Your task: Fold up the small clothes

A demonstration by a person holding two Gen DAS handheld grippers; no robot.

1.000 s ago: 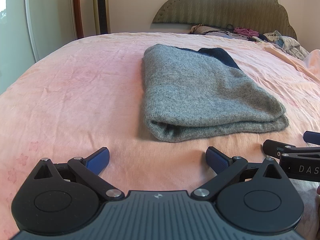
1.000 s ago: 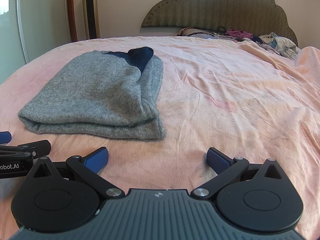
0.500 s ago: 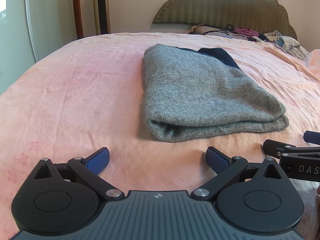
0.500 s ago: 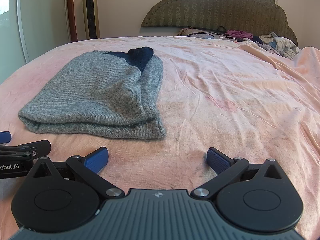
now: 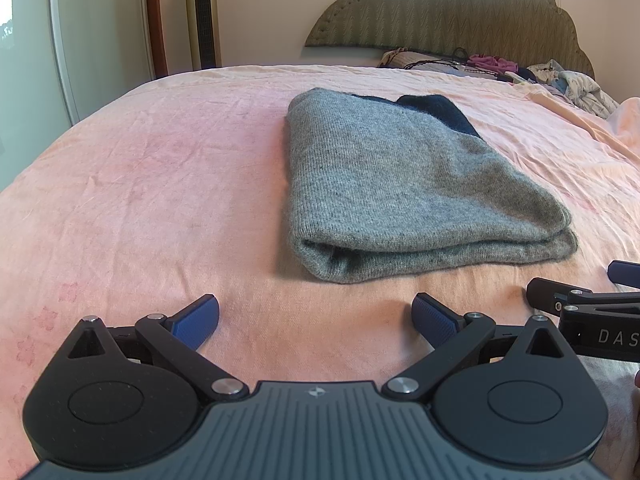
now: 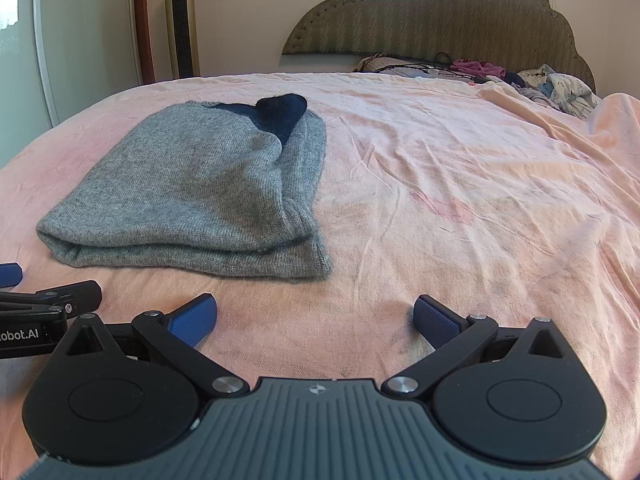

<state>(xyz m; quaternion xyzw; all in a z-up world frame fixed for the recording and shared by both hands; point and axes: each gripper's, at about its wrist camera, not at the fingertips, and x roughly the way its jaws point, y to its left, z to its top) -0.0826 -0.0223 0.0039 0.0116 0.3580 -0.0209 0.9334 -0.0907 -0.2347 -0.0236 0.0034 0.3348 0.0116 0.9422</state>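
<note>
Left wrist view: grey sweater [image 5: 400,184] lies folded on the pink bedsheet [image 5: 140,200], ahead of the left gripper [image 5: 316,316] and a little to its right, apart from the blue pads. Long axis runs away from the camera toward the headboard [image 5: 452,8]; the rounded fold edge faces the grippers. Left gripper spread wide, holding nothing.

Right wrist view: same sweater [image 6: 200,184] sits ahead and to the left of the right gripper [image 6: 316,316], whose jaws are also wide apart and empty. The loose layered corner is the part nearest the right gripper; the closed fold corner is nearer the left one. Neither touches the cloth.

Judgement: folding looks largely done; any further fold would start from the near edge.

Hard to make out: dark blue part [image 6: 284,112] at the far end, collar or sleeve, cannot tell. Layers underneath are hidden. Clothes pile [image 6: 560,88] by the headboard is too small to sort.
</note>
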